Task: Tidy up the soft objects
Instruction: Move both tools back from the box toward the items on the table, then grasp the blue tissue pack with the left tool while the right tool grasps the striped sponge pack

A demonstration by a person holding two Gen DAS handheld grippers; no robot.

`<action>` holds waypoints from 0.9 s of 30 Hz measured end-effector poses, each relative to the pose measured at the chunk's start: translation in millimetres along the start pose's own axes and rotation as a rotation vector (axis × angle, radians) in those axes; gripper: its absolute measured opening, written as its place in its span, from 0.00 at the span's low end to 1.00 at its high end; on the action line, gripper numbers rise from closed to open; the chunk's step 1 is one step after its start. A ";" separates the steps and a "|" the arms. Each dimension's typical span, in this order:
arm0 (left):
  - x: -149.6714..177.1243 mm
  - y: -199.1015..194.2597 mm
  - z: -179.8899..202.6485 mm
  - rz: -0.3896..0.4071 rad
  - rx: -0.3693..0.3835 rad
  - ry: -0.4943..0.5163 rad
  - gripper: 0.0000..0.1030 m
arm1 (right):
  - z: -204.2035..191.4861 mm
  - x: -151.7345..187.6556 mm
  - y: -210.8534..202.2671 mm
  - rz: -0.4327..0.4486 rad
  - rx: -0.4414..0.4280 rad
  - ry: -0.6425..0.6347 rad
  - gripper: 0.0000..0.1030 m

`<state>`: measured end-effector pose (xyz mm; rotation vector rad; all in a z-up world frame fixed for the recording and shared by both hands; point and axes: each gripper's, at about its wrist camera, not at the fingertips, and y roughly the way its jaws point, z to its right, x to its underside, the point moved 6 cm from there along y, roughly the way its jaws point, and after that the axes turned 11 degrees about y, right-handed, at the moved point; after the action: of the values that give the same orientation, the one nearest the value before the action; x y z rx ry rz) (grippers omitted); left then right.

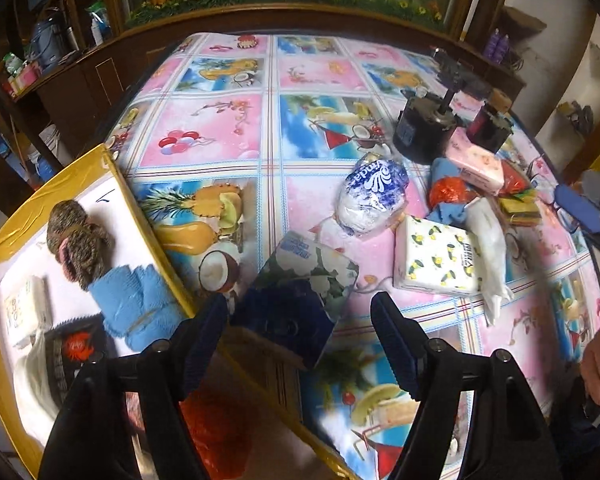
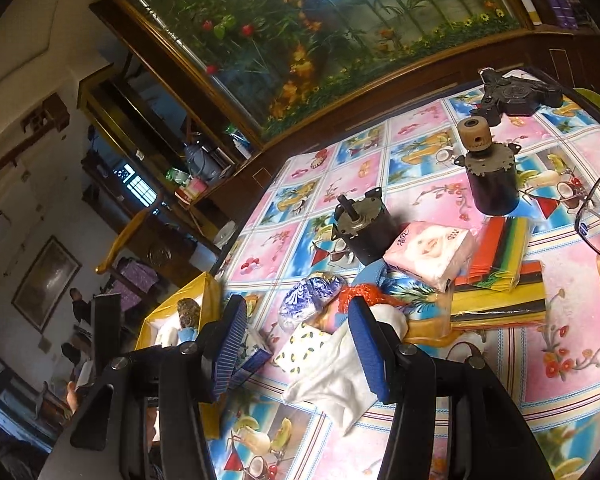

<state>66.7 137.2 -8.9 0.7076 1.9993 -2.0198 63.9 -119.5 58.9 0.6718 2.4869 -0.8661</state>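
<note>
Over the box edge, left gripper [image 1: 300,320] gapes around blue tissue pack [image 1: 300,292]; right gripper [image 2: 296,344] spread, empty.

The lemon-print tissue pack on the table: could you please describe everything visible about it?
The lemon-print tissue pack is a soft, squarish plastic-wrapped pack, white with small yellow lemons and green leaves. It lies flat on the tablecloth, unopened as far as shows. A white cloth drapes along one edge, and no gripper touches it.
</note>
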 end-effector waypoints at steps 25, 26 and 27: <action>29.2 7.7 72.7 0.080 -0.082 -0.058 0.51 | 120.9 -37.7 -13.0 0.095 0.387 0.245 0.55; 29.5 8.3 74.5 0.088 -0.099 -0.045 0.51 | 124.4 -38.8 -11.9 0.098 0.408 0.243 0.55; 29.4 8.9 75.7 0.096 -0.113 -0.033 0.51 | 128.1 -39.9 -9.5 0.096 0.427 0.241 0.55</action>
<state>31.6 67.7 -33.4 0.7266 2.0021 -1.8368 119.2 -222.5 -7.7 1.0841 2.4650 -1.3671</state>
